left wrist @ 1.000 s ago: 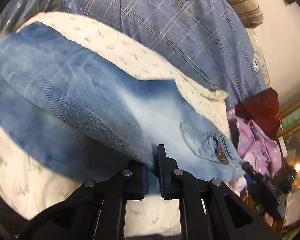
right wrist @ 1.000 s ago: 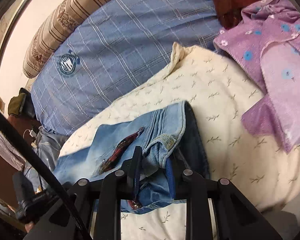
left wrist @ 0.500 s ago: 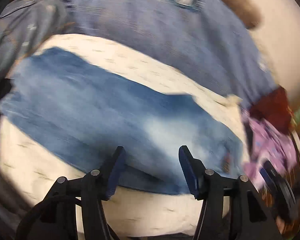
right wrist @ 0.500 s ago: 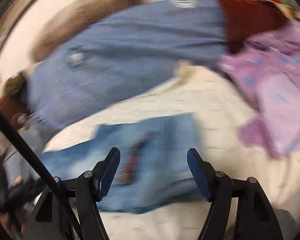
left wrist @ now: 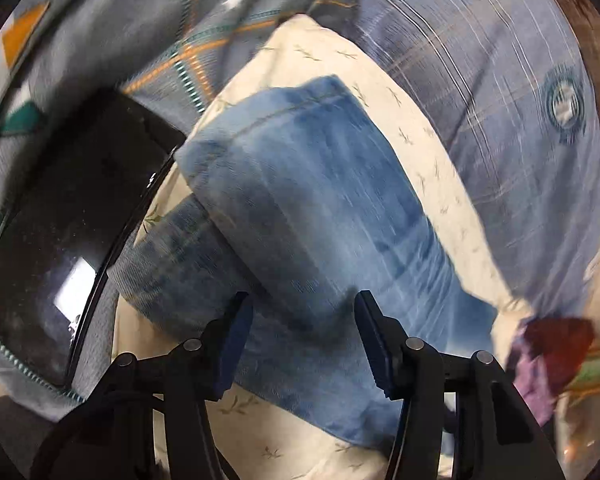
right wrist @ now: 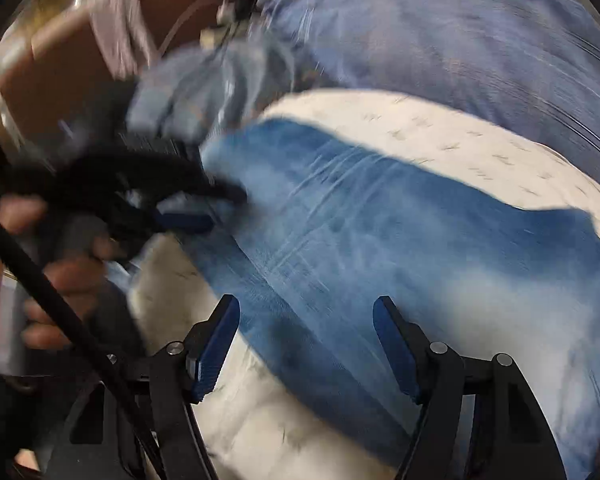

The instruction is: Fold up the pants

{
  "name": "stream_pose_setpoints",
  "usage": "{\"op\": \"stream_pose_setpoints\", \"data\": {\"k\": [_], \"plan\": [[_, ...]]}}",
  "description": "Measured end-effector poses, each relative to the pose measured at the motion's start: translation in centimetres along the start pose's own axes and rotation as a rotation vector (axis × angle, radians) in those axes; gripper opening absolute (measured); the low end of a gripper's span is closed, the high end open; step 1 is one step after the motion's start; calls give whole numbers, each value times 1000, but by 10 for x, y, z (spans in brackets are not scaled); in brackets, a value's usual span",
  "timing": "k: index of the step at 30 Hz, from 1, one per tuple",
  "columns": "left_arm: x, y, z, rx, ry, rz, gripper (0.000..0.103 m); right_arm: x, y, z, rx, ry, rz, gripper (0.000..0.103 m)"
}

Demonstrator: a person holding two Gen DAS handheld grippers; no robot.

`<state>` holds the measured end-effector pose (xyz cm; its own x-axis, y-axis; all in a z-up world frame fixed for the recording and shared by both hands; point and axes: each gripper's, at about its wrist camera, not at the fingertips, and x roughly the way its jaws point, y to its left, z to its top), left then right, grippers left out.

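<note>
On the far left of the left wrist view a dark glossy screen lies on a patterned blanket, just beside the hem end of the jeans. The jeans lie lengthwise on a cream sheet on the bed, one leg stacked over the other, with a blue plaid cover behind. The left gripper hangs over the leg ends. Its jaws have just been opening and now stand fairly wide; denim shows in the gap but the pads do not press on it.

In the right wrist view a hand holds that left gripper at the hem on the left, while the right gripper hovers over the middle of the jeans. Its jaws have likewise just been opening, are wide apart, and hold nothing.

The main risk, as I judge it, is a one-layer pinch: if either set of jaws closes on the top leg alone, the lower leg stays behind and the fold goes crooked. Catching the sheet with the denim would drag the bedding. A careless sweep near the hem could knock the screen.
</note>
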<state>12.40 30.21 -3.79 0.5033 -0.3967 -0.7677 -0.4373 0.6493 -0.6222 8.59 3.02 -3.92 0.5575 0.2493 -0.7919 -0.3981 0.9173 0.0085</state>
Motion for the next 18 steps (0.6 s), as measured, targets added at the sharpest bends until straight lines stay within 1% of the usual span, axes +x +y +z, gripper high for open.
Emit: {"op": "stream_pose_setpoints", "data": {"k": [1,2,3,4,5,6,8,9,10,12,13,14,15,16,17,18], "plan": [[-1,2,2,-9,-7,-10,52,12,4,2,-16,13,-27,66],[-2,4,2,-18,-18,-11,52,20,1,3,-27,24,-63,60],[1,6,5,-28,-31,-1,52,24,1,0,-32,29,-102,48],[4,6,8,-31,-38,7,51,23,0,-3,-36,26,-115,43],[5,7,9,-32,-47,17,50,23,0,-5,-46,15,-112,33],[6,7,12,-34,-63,35,48,24,0,-5,-48,11,-108,17],[3,5,9,-33,-90,66,36,21,0,-7,-37,6,-106,8],[0,2,6,-22,-106,89,20,17,1,-8,-33,0,-102,6],[-3,2,0,-11,-115,98,10,14,3,-8,-32,-7,-104,5],[-7,-5,-6,10,-145,83,5,10,5,-7,-32,-14,-100,3],[-17,-9,-11,28,-175,54,4,3,3,-6,-21,-30,-96,3],[-34,-12,-18,53,-225,0,4,1,4,0,-11,-43,-87,3],[-44,-17,-24,78,-264,-30,4,-12,3,1,4,-76,-70,3],[-58,-18,-32,106,-294,-43,4,-22,5,2,8,-108,-62,3],[-67,-19,-40,132,-319,-39,4,-37,7,3,9,-145,-47,3],[-70,-17,-50,142,-326,0,4,-45,9,1,12,-158,-32,3]]}}
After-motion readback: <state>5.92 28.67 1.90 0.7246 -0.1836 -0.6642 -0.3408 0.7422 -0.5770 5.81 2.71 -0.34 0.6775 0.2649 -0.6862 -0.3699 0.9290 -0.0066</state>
